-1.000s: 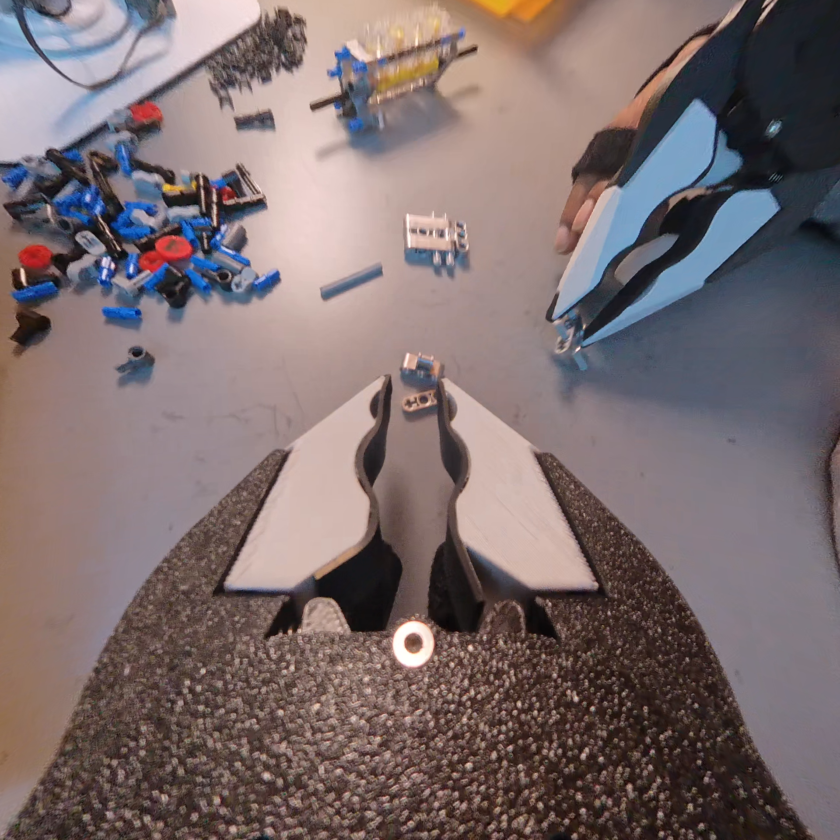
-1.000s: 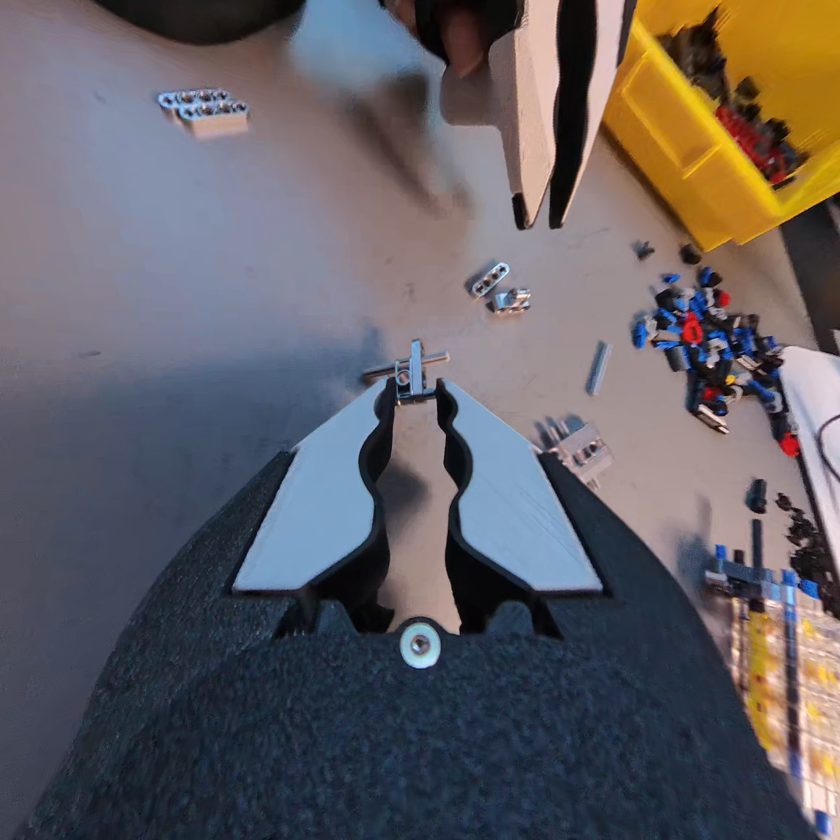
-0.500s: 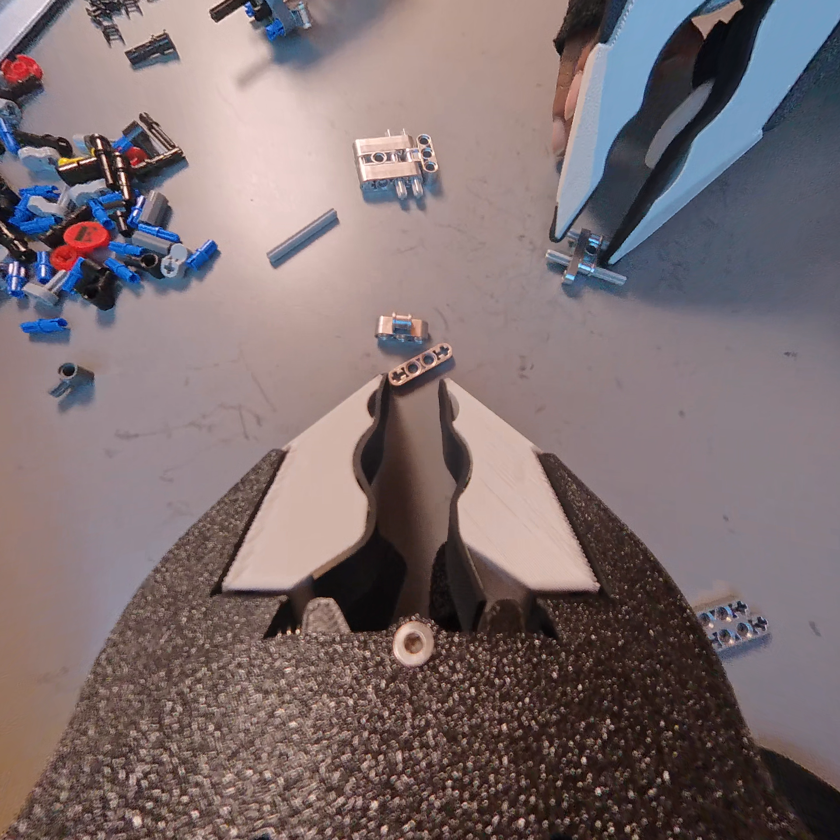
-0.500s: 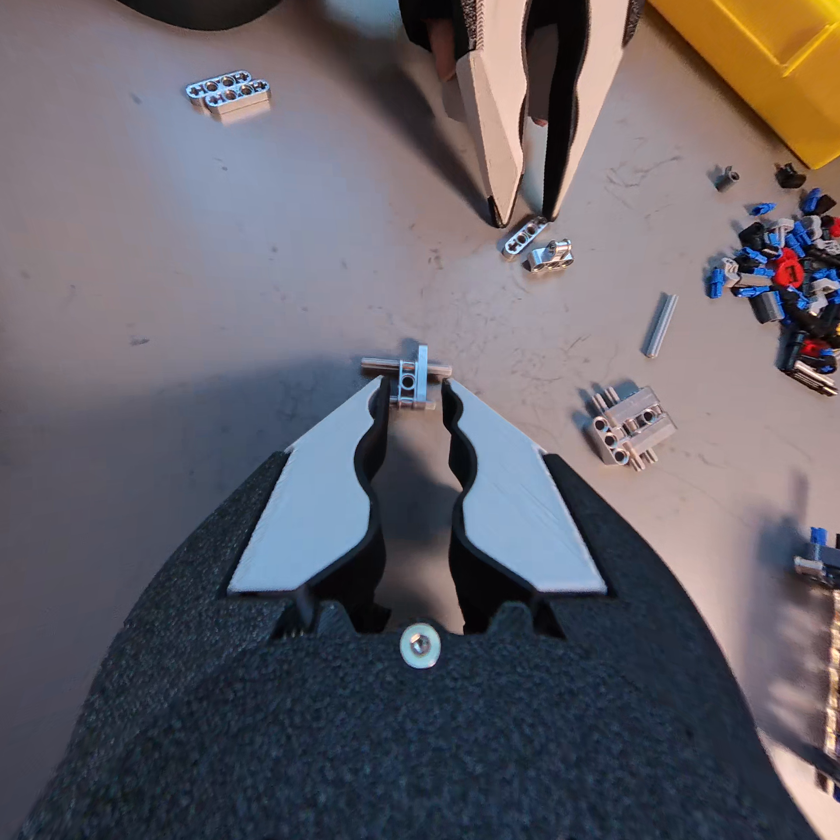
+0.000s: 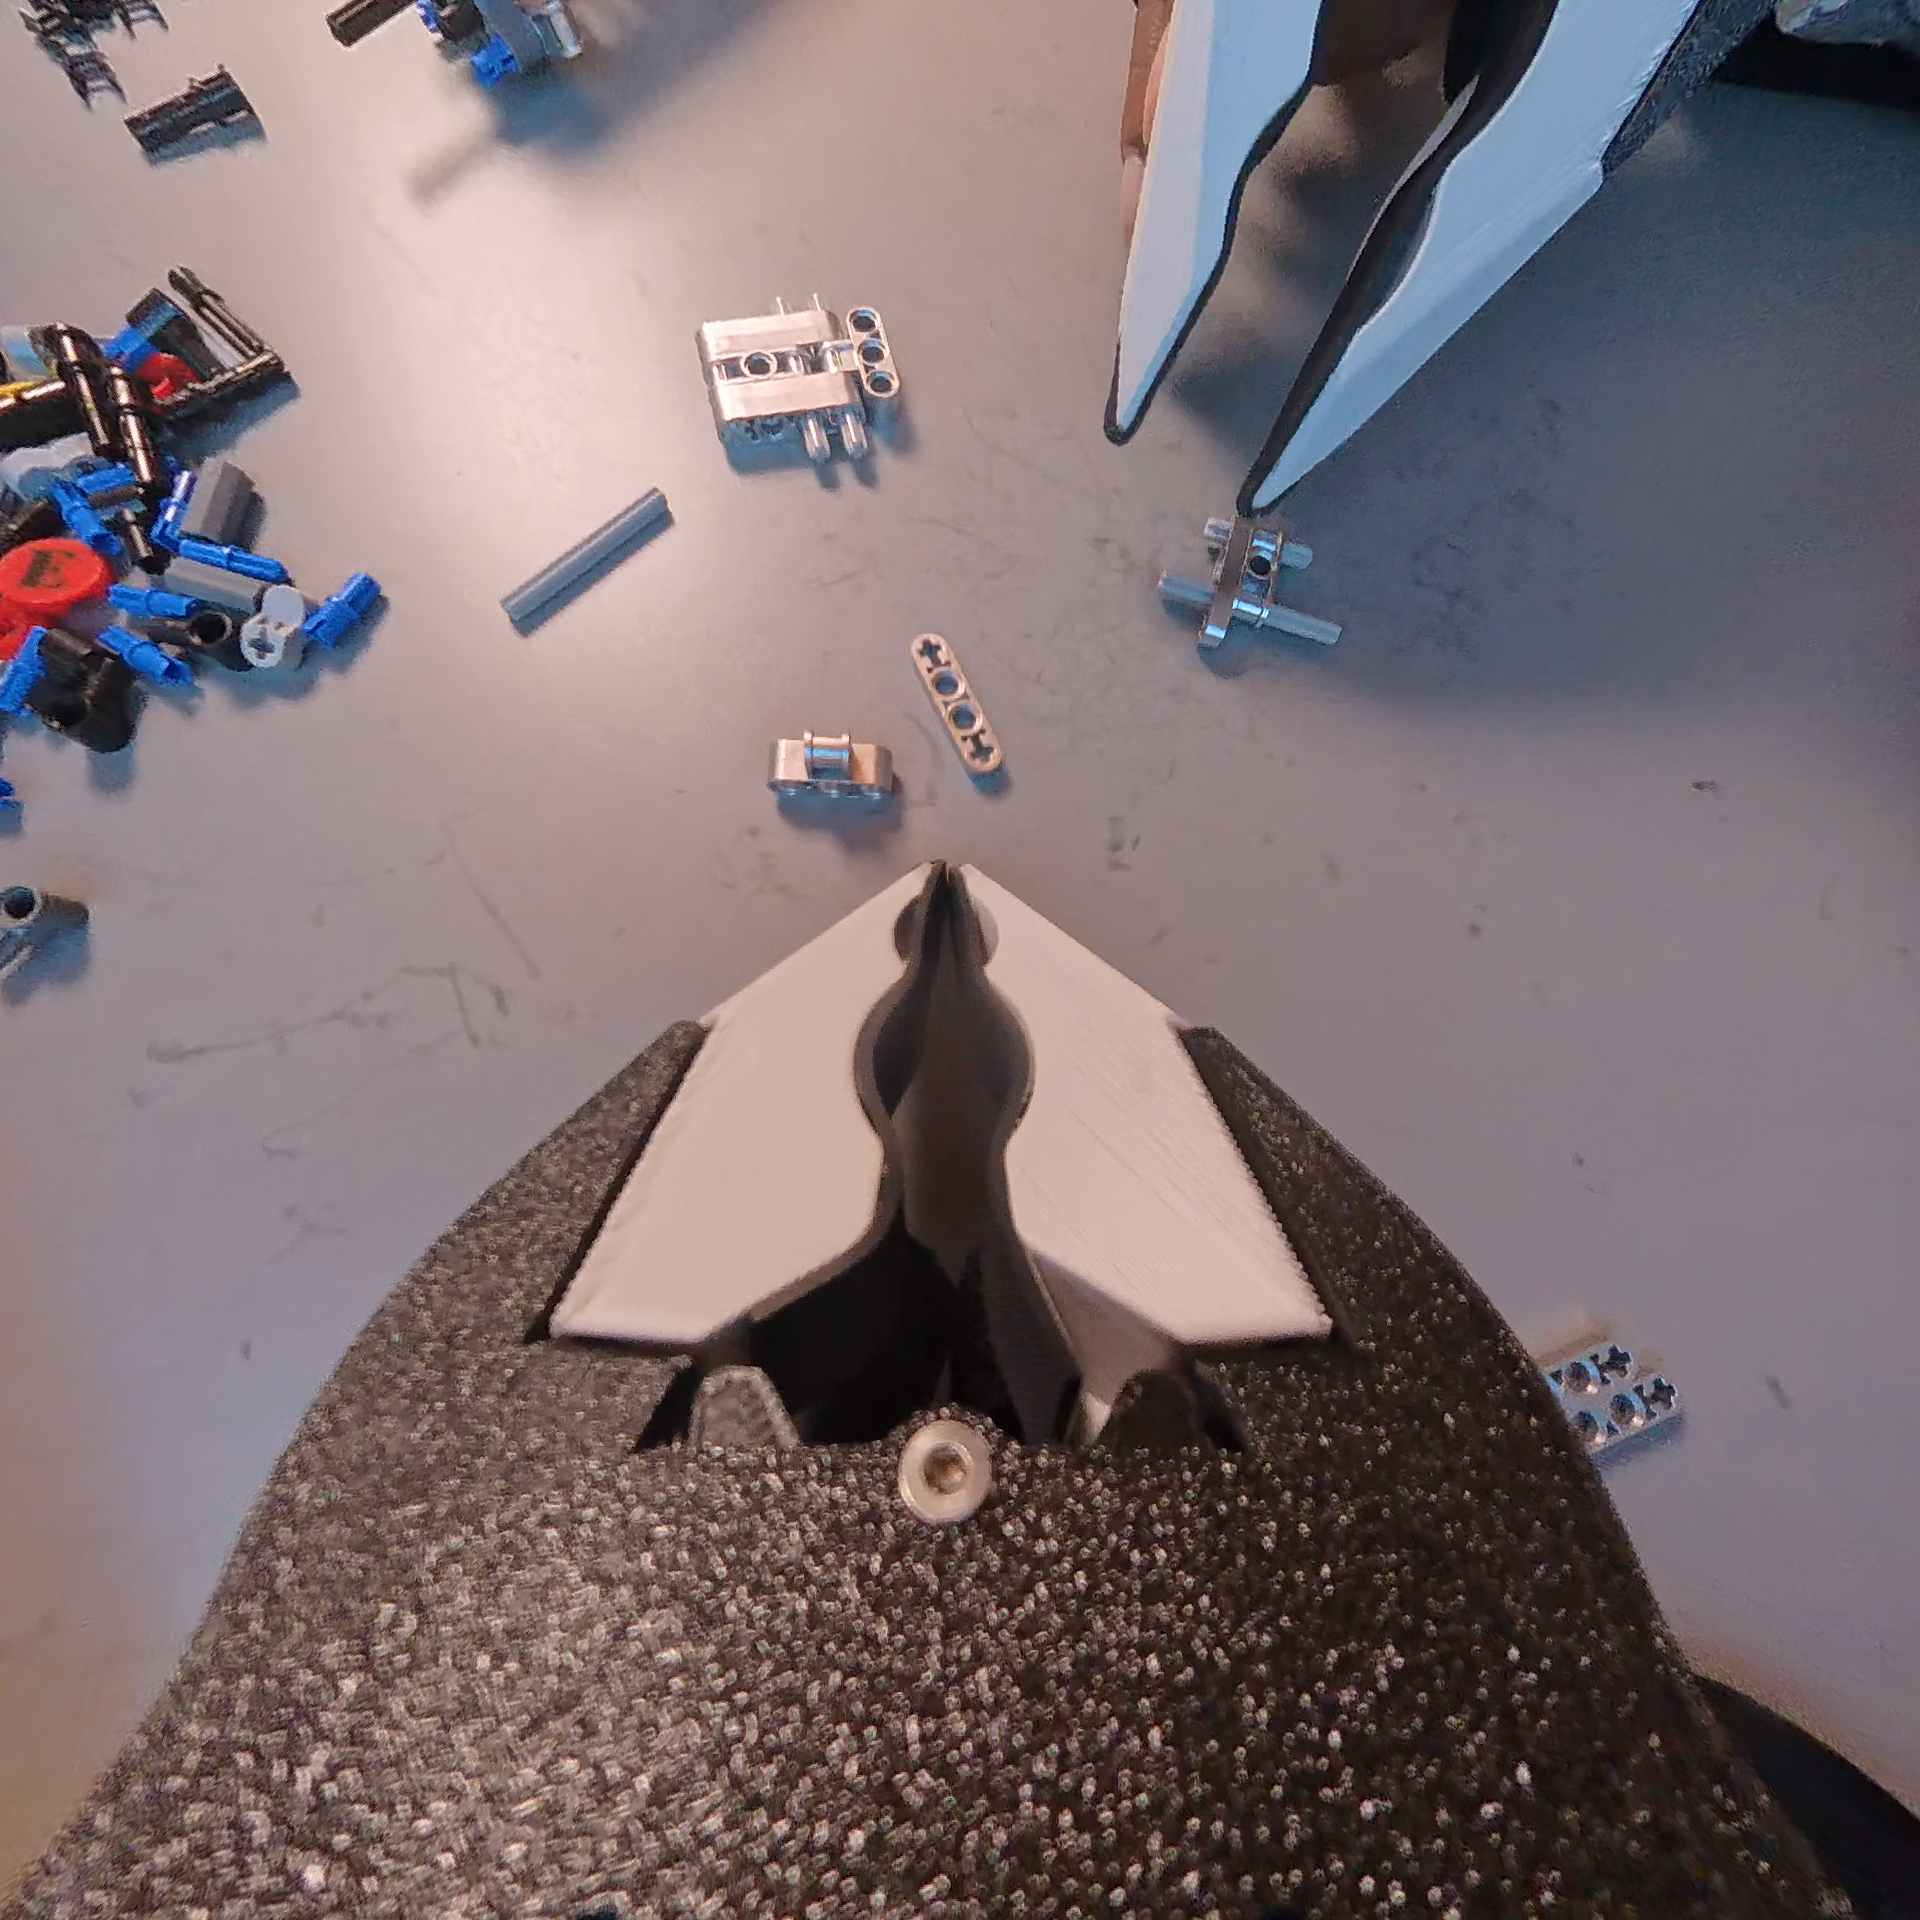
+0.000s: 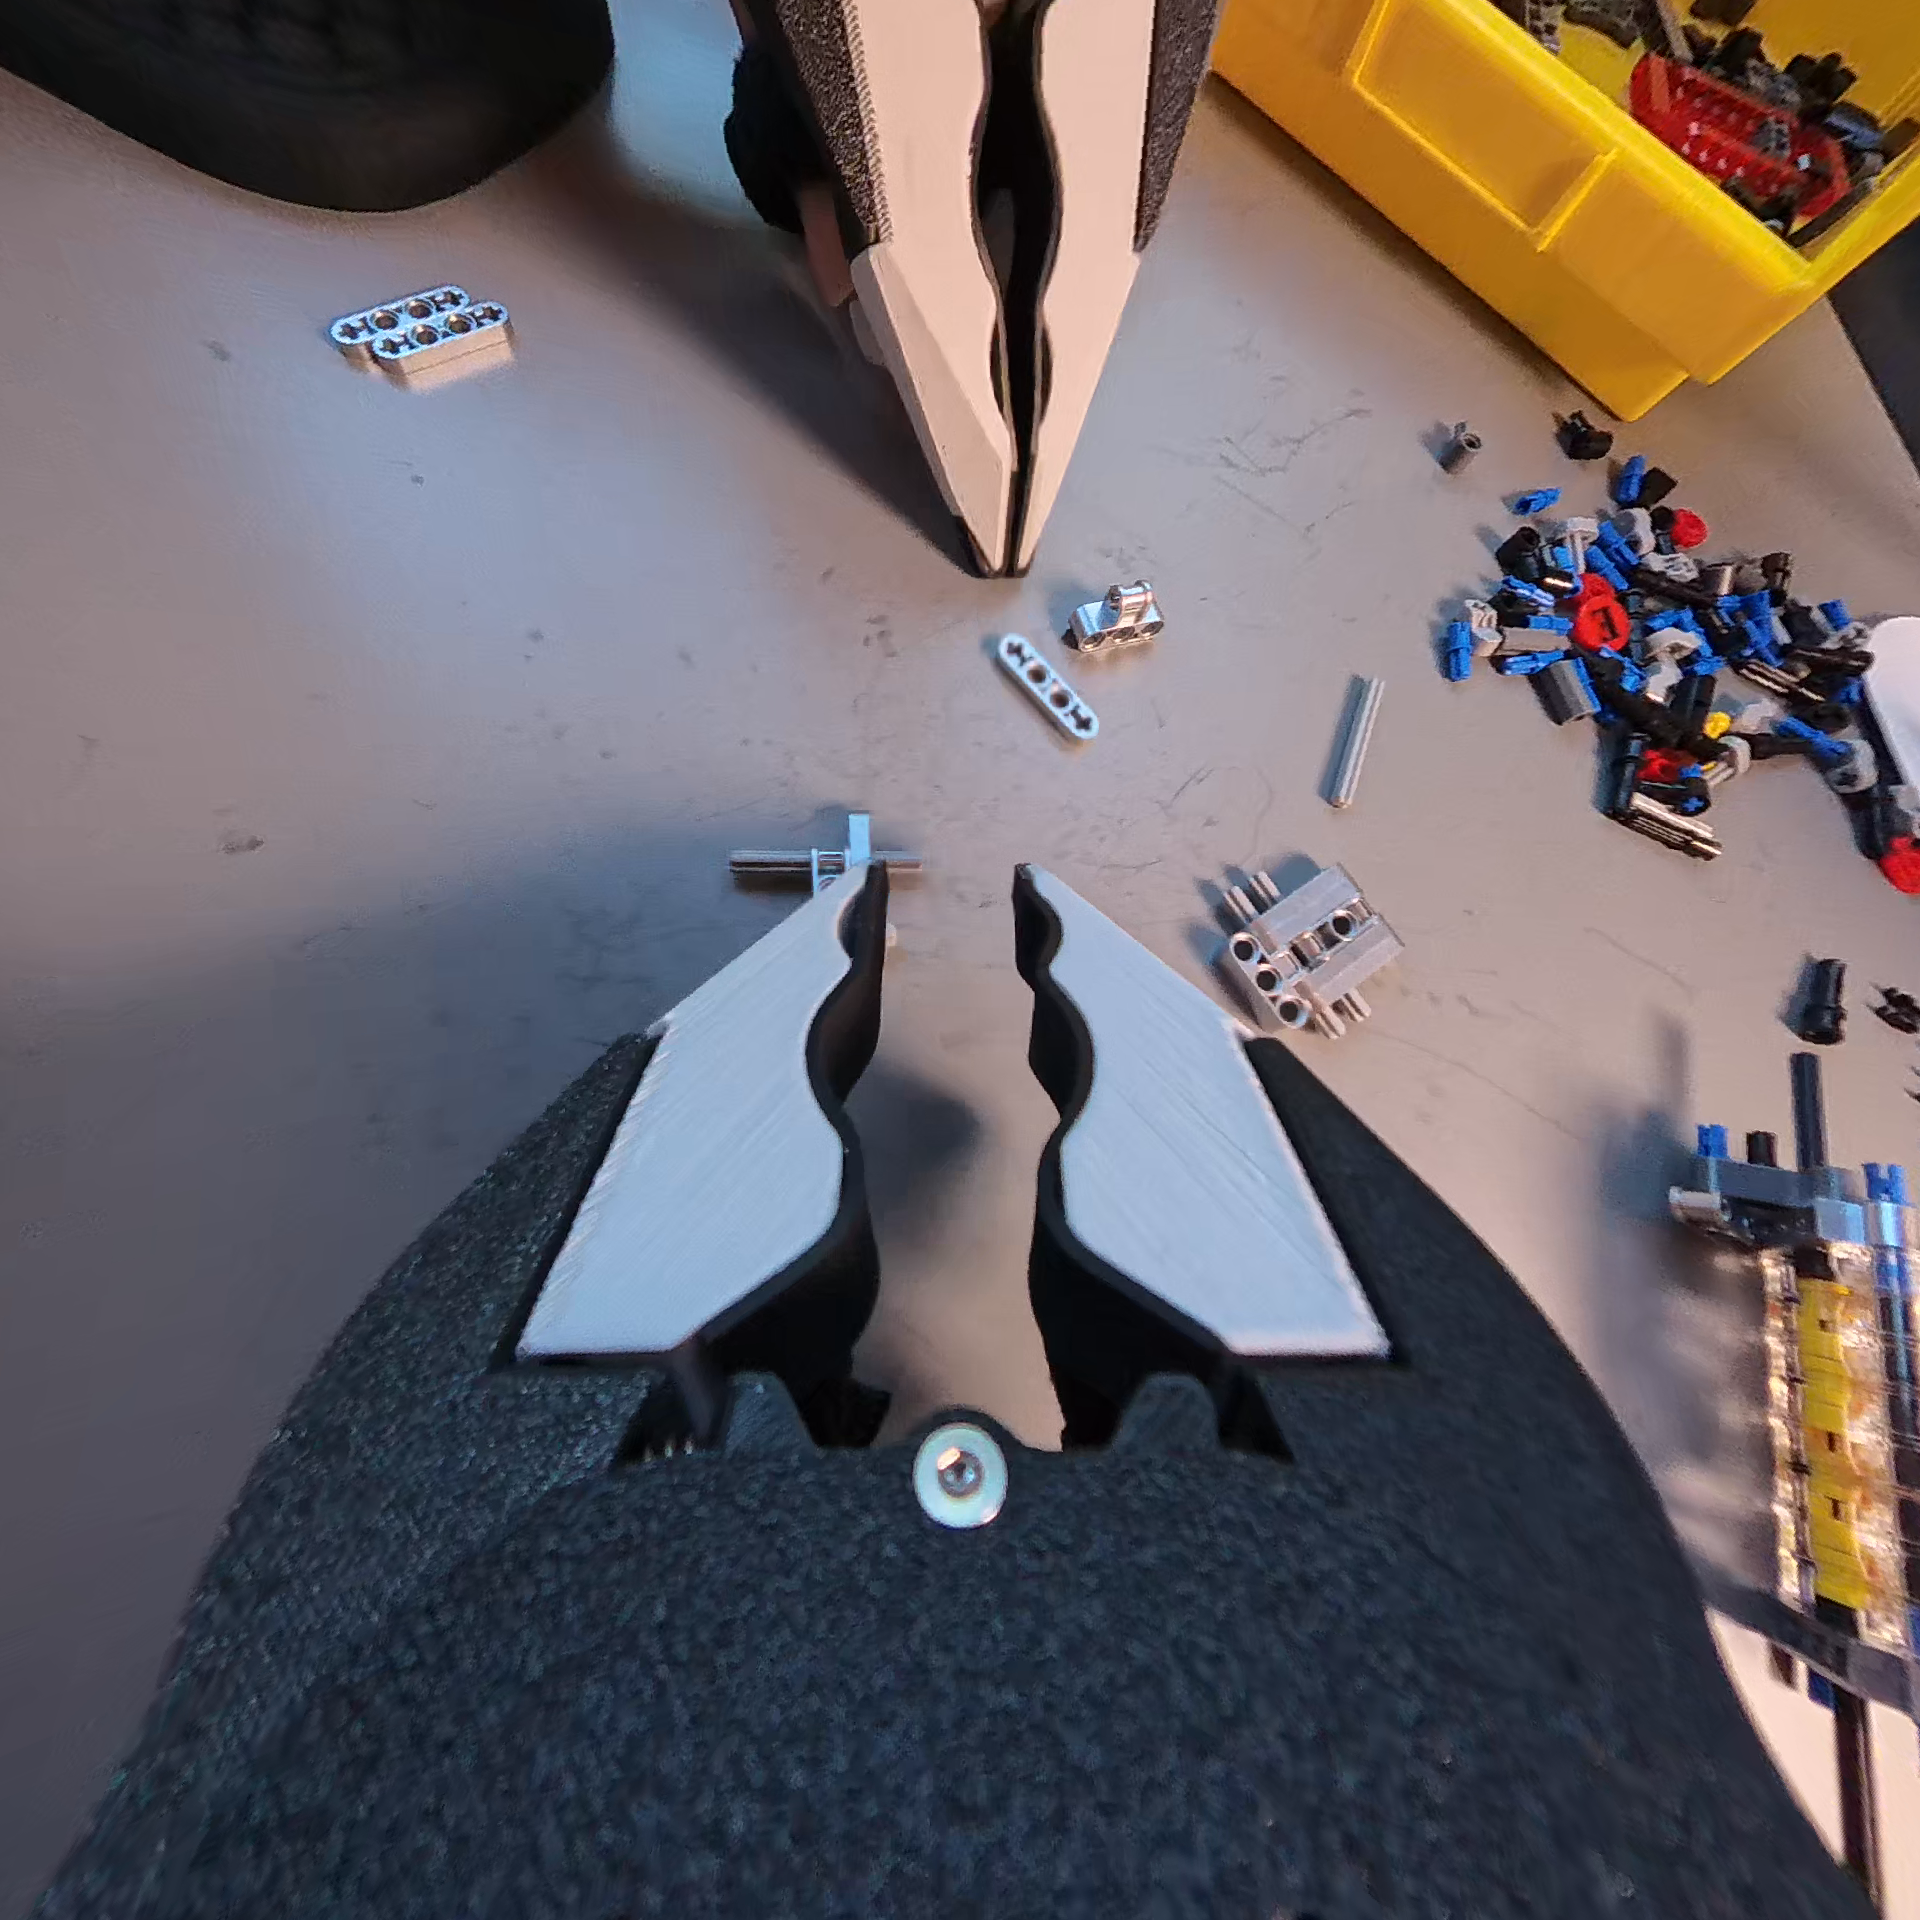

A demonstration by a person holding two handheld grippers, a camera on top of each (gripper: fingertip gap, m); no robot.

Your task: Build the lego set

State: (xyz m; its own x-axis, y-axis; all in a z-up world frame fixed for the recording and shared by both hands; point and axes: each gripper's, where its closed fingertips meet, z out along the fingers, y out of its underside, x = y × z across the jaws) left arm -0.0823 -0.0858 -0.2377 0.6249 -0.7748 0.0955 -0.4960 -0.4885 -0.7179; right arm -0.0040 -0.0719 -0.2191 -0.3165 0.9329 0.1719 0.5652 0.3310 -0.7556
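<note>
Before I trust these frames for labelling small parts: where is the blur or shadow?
Left wrist view: sharp at the flat grey beam, smeared along the top edge. Right wrist view: the tongs' shadow darkens the table at left; the yellow-and-clear assembly at right is blurred.

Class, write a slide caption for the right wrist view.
Open right gripper beside a grey cross-axle piece, facing the shut left gripper.

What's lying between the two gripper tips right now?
In the right wrist view, a flat grey four-hole beam and a small grey connector lie between the left gripper and right gripper.
</note>
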